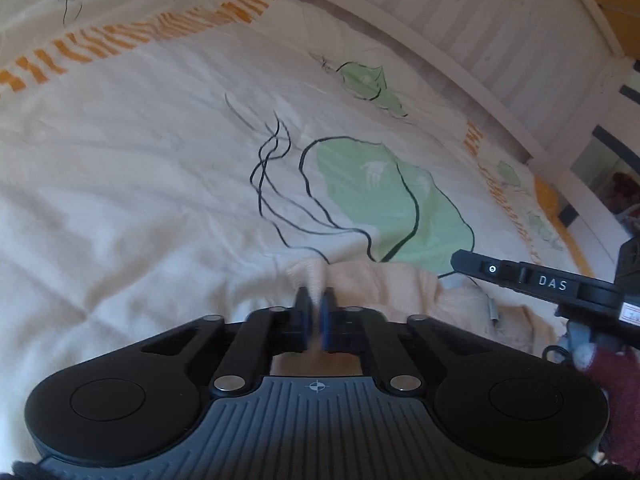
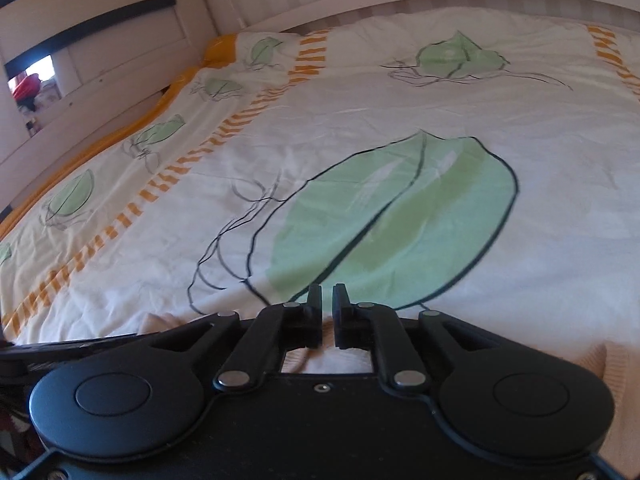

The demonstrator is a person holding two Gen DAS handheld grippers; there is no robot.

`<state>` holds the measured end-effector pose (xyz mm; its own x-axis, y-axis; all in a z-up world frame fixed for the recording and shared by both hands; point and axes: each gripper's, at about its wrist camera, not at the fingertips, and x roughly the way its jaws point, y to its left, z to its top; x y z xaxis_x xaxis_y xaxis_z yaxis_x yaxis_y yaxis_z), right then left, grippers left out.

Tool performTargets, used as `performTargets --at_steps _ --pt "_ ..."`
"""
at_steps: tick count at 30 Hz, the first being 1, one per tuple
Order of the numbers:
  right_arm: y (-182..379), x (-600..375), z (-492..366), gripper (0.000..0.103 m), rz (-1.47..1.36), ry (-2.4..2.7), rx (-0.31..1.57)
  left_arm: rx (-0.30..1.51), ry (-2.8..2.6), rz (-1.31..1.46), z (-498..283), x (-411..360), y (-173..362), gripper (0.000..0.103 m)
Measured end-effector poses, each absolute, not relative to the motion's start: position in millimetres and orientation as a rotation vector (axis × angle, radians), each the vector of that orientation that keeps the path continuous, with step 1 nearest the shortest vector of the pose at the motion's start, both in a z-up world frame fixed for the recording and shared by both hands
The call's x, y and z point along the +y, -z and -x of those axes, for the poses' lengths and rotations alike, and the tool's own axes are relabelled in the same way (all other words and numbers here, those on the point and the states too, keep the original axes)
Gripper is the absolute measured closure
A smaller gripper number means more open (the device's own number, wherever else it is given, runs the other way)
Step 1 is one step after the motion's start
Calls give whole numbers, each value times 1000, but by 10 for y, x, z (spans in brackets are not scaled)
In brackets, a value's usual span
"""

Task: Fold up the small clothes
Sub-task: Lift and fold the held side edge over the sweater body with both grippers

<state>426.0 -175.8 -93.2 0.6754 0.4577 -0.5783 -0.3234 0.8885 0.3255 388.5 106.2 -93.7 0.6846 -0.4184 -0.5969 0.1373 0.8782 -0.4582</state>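
A small cream-peach knit garment (image 1: 400,280) lies crumpled on the bed just ahead of me. My left gripper (image 1: 316,300) is shut on its ribbed edge, with a fold of cloth between the jaws. The right gripper (image 1: 536,280) shows at the right of the left wrist view, just over the garment's right side. In the right wrist view my right gripper (image 2: 327,300) has its jaws nearly together, and the garment (image 2: 600,368) shows under and beside its body. Whether cloth is pinched between those jaws is hidden.
The bed is covered by a white duvet (image 1: 160,160) with green leaf prints and orange striped bands. A white bed frame (image 1: 460,52) runs along the far side against a striped wall. A white rail (image 2: 100,92) borders the left in the right wrist view.
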Motion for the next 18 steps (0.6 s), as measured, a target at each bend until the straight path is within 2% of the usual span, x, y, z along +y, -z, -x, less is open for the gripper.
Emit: performTargets --at_steps 4,5,14,18 --pt "895 -1568 -4271 48 -131 -513 701 763 239 405 -3848 1100 906 98" --pt "895 -1503 -4285 46 -109 -531 703 768 234 401 -3855 1093 900 98" --pt "1088 -920 -4422 46 157 -661 744 783 187 363 -3808 1080 903 98" --pt "1146 -818 -4440 35 230 -738 759 770 158 331 -3752 1033 880 98"
